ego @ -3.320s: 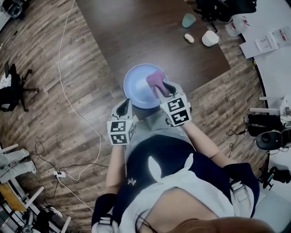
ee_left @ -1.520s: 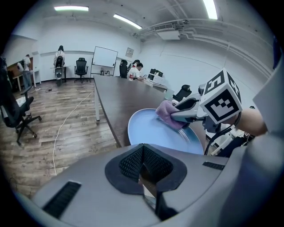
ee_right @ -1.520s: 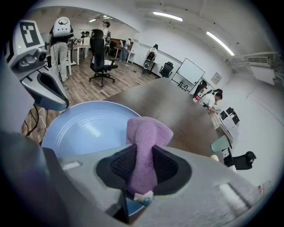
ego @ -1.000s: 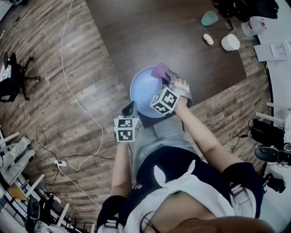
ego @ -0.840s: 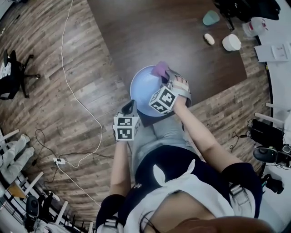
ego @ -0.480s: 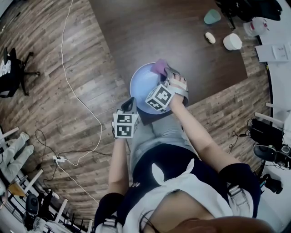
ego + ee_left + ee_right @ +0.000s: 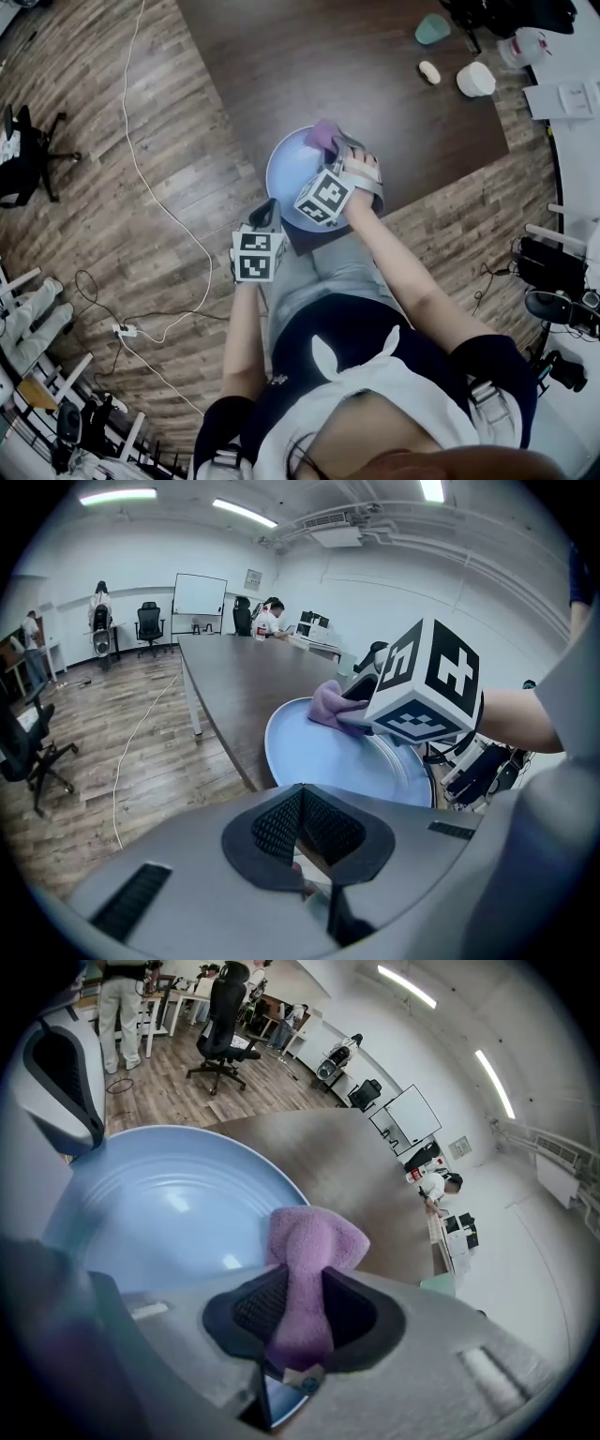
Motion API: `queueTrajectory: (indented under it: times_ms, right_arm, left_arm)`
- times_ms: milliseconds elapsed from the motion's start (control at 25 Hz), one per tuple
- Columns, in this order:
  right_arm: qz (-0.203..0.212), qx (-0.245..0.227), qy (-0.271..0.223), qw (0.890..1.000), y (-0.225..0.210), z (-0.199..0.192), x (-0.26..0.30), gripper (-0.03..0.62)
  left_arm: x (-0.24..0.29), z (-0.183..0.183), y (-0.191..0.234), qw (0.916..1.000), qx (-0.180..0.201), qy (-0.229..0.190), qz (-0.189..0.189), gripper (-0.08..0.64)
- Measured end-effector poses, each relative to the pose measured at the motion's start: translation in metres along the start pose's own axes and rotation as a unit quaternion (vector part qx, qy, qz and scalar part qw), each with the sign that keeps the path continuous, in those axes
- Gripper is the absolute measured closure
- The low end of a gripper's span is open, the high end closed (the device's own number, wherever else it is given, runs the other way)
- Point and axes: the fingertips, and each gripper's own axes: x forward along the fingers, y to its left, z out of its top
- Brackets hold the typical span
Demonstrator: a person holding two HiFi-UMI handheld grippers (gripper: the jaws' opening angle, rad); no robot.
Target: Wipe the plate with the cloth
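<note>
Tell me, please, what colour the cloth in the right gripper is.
Pale purple: the fluffy cloth shows best in the right gripper view.

The plate [image 7: 289,178] is pale blue, smooth and glossy, with bright highlights and faint concentric ridges. The cloth [image 7: 324,133] is purple, soft and fuzzy, like terry pile. The left tool [image 7: 302,797] and right tool [image 7: 298,1286] have matt grey plastic shells and black, finely ribbed, rubbery pads [image 7: 253,1307]. The marker cube [image 7: 427,691] looks matt white with printed black squares. The desk [image 7: 328,66] is dark brown and dull; the floor [image 7: 103,187] is streaked wood-grain planking.
</note>
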Motion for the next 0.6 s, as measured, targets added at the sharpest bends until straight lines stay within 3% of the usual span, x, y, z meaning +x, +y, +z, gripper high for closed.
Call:
queueTrajectory:
  times_ms: [200,600]
  right_arm:
    - [-0.002,-0.007,0.004,1.0,-0.002,0.003,-0.003,0.485]
    - [0.012,-0.014,-0.004,1.0,0.003,0.014,-0.006,0.485]
  left_arm:
    - [-0.002,0.008,0.002,0.9998,0.01,-0.014,0.008,0.555]
    - [-0.002,0.001,0.002,1.0,0.001,-0.002,0.006,0.557]
